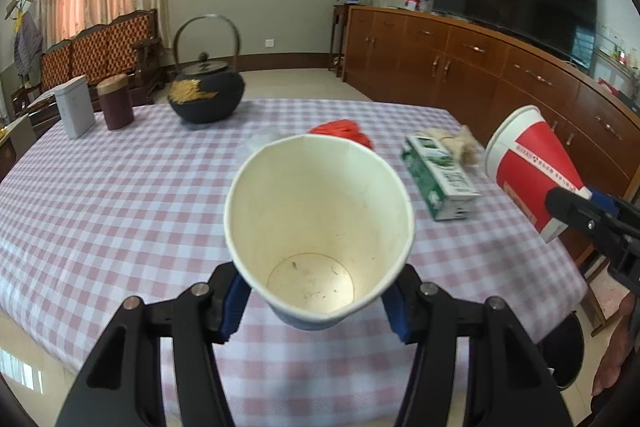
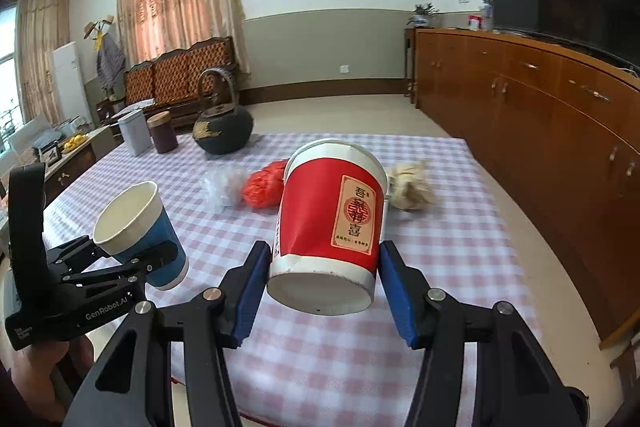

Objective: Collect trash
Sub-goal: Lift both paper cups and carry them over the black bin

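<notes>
Two cups clamped: left gripper (image 1: pixel 318 301) on blue cup (image 1: pixel 320 227), right gripper (image 2: pixel 326 287) on red cup (image 2: pixel 328 223); thin walls, tilted, could slip.

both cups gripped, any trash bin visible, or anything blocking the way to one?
No bin is clearly visible. The left gripper holds the blue paper cup and the right gripper the red paper cup, both lifted off the checkered table; nothing visible hems them in.

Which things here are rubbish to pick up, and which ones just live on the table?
Rubbish: blue cup, red cup, milk carton, red bag, clear wrapper, crumpled paper.

Staying: teapot, grey tin, brown jar.
</notes>
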